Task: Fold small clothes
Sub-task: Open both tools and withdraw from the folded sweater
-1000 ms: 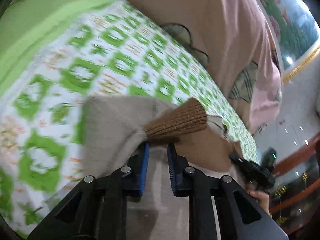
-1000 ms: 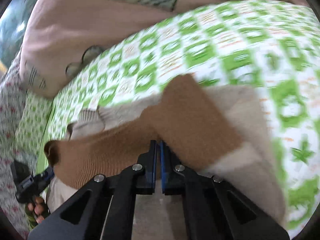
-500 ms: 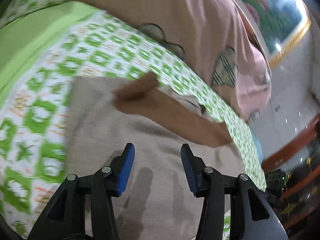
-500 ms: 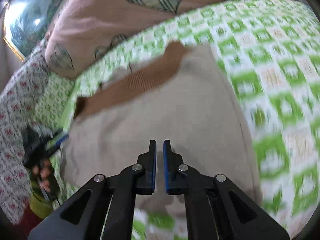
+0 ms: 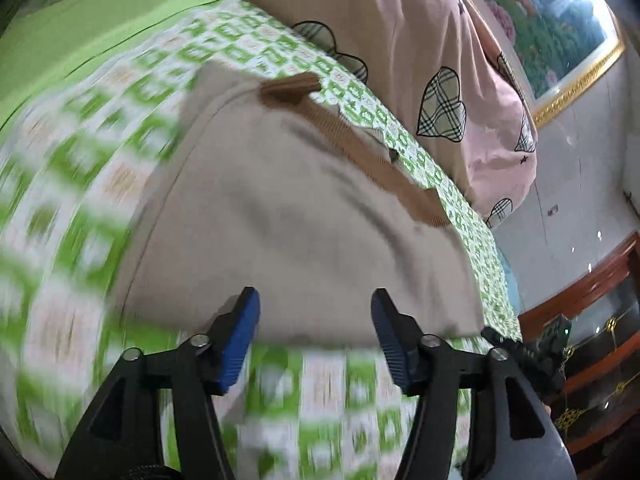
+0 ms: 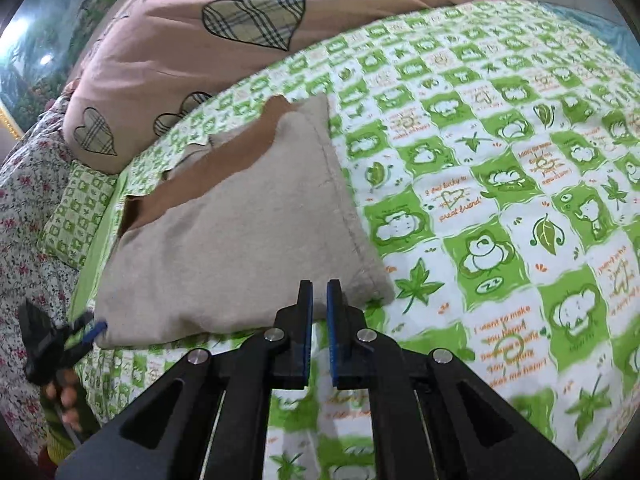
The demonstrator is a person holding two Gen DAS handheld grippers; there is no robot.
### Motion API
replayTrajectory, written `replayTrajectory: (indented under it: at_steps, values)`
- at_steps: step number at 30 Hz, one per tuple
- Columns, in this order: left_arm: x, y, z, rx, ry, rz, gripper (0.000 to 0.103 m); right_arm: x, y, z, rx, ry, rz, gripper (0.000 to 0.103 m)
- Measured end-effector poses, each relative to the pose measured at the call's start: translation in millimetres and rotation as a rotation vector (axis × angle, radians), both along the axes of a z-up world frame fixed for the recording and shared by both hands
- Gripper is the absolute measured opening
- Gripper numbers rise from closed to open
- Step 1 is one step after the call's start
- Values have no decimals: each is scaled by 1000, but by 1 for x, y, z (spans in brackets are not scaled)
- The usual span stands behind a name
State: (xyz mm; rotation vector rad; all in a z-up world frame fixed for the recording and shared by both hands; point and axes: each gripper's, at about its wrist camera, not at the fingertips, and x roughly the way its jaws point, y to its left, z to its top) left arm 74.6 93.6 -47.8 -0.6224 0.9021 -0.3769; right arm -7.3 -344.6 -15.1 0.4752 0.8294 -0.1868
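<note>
A small beige garment (image 5: pixel 288 208) with a brown ribbed band (image 5: pixel 352 140) lies folded flat on the green-and-white patterned bed sheet (image 5: pixel 80 184). It also shows in the right wrist view (image 6: pixel 240 240), its brown band (image 6: pixel 208 176) at the far side. My left gripper (image 5: pixel 316 320) is open and empty, just off the garment's near edge. My right gripper (image 6: pixel 319 312) has its jaws nearly together with a narrow gap and nothing between them, at the garment's near right corner. The left gripper also shows at the left edge of the right wrist view (image 6: pixel 60 344).
A pink quilt with plaid hearts (image 6: pixel 224 32) is piled along the far side of the bed (image 5: pixel 420 40). A floral cloth (image 6: pixel 20 220) lies at the left. Dark wooden furniture (image 5: pixel 592 320) and a framed picture (image 5: pixel 560 20) stand beyond the bed.
Both grippers let go of the garment and pulled back toward the near edge. The left jaws opened wide. The garment now lies flat and folded on the sheet.
</note>
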Motion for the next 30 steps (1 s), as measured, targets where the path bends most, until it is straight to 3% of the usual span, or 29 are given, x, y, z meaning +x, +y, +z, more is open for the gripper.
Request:
replayTrajectory:
  at_steps: [6, 16, 18, 20, 22, 24, 26, 28, 30]
  values:
    - [-33, 6, -24, -148, 77, 87, 72, -3, 21, 6, 30, -50, 39, 8]
    - [11, 7, -25, -138, 21, 269, 74, -15, 36, 9, 84, -92, 67, 10]
    - [24, 10, -22, -133, 15, 295, 70, -13, 36, 7, 98, -84, 71, 11]
    - [33, 12, -20, -130, 8, 294, 44, -12, 35, 5, 96, -77, 71, 11]
    - [41, 12, -15, -99, -2, 285, 25, -11, 33, 5, 108, -79, 73, 11]
    - [44, 9, -4, -49, -31, 276, 14, -8, 31, 4, 128, -85, 77, 12]
    - [43, 2, 10, -13, -66, 253, 12, -2, 28, 3, 153, -81, 82, 24]
    - [44, -12, 28, 34, -104, 220, 10, 1, 26, 6, 173, -111, 79, 68]
    - [42, -26, 43, 61, -151, 183, 9, 6, 26, 13, 142, -148, 80, 74]
